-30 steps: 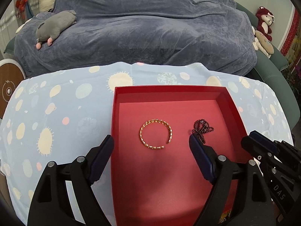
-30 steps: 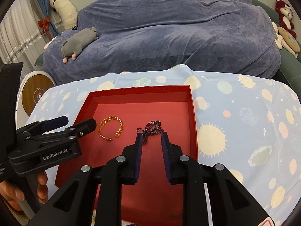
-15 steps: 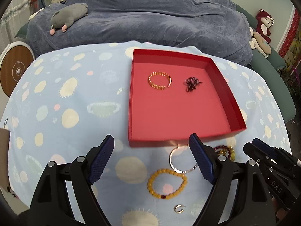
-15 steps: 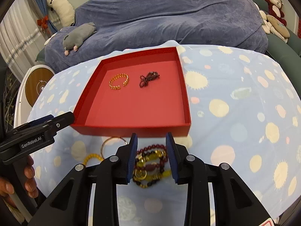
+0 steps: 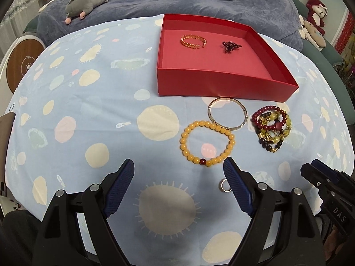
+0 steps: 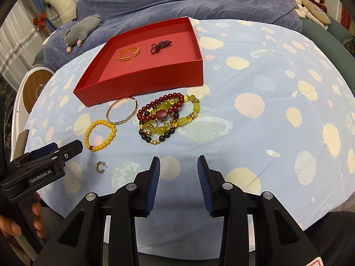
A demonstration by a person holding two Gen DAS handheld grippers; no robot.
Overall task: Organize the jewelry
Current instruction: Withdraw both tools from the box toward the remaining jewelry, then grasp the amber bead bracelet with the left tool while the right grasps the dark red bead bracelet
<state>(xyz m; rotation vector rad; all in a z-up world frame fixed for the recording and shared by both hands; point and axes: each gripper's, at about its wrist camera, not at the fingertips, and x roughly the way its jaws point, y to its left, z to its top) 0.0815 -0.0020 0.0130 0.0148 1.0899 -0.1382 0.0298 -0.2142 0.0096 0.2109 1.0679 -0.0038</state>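
- The left gripper (image 5: 178, 169) hangs low over the near part of the spotted cloth (image 5: 93, 102), its jaws spread wide and holding nothing.
- The right gripper (image 6: 178, 169) also stands released, jaws parted with a clear gap and nothing between them.
- The yellow bead bracelet (image 5: 207, 141) lies flat just beyond the left gripper's right finger; in the right wrist view it sits to the far left of the right gripper.
- A small ring-shaped earring (image 6: 101, 167) lies on the cloth near the left gripper; in the left wrist view that gripper's right finger partly covers it.
- The thin metal bangle (image 5: 227, 113) lies between the yellow bracelet and the near wall of the red box (image 5: 221, 84), touching or overlapping the bracelet's far edge.
- A heap of bead bracelets (image 6: 169, 116), dark red, yellow-green and black, lies straight ahead of the right gripper, well apart from its fingertips.
- How many bracelets make up the heap cannot be told; they overlap.
- Inside the box, toward its far wall, lie a gold cuff (image 5: 193, 41) and a dark red chain (image 5: 230, 45), side by side and apart.
- A grey plush toy (image 6: 81, 33) lies on the blue blanket beyond the cloth.
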